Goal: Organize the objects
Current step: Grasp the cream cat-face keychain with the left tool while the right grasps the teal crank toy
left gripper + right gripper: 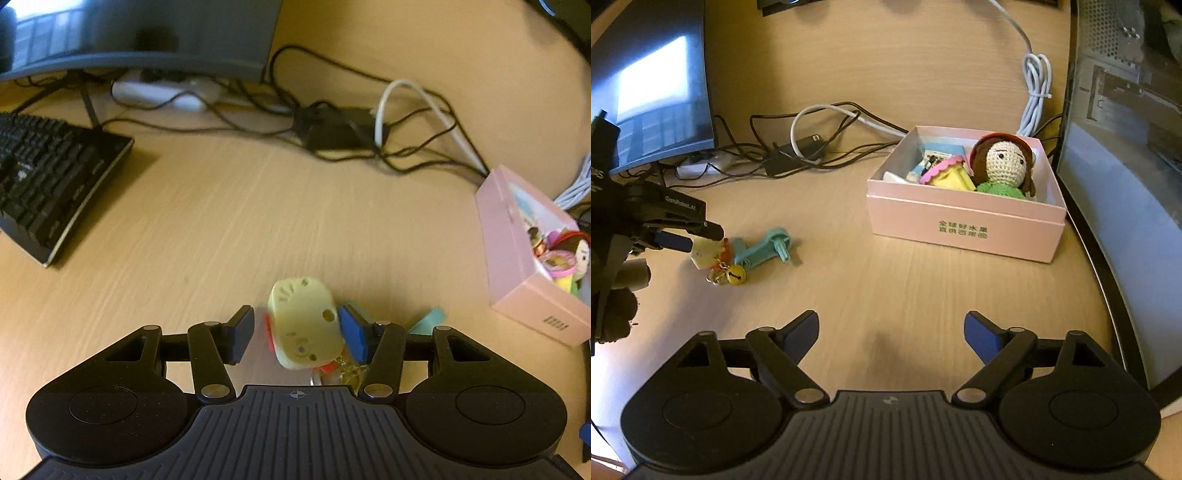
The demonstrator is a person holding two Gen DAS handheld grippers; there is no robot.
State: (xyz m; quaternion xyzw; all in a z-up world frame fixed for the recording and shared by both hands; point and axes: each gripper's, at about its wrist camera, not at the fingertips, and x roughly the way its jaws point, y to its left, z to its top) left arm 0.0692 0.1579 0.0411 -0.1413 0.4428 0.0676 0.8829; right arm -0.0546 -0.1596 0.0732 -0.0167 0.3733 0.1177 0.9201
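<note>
The pale yellow keychain charm (pixel 303 325) sits between the left gripper (pixel 297 334) pads, touching the right pad only, jaws not clamped, beside the teal tool (pixel 764 251). The right gripper (pixel 890 338) hovers spread wide, holding nothing, before the pink box (pixel 964 225).

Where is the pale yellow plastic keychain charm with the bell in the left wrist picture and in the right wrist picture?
Left wrist view: the pale yellow plastic keychain charm sits low, centre, between the fingers of the left hand-held gripper.
Right wrist view: far left, mid-height, beside the teal plastic tool, with the gold bell below it.
Shared landmark: the open pink cardboard box.
</note>
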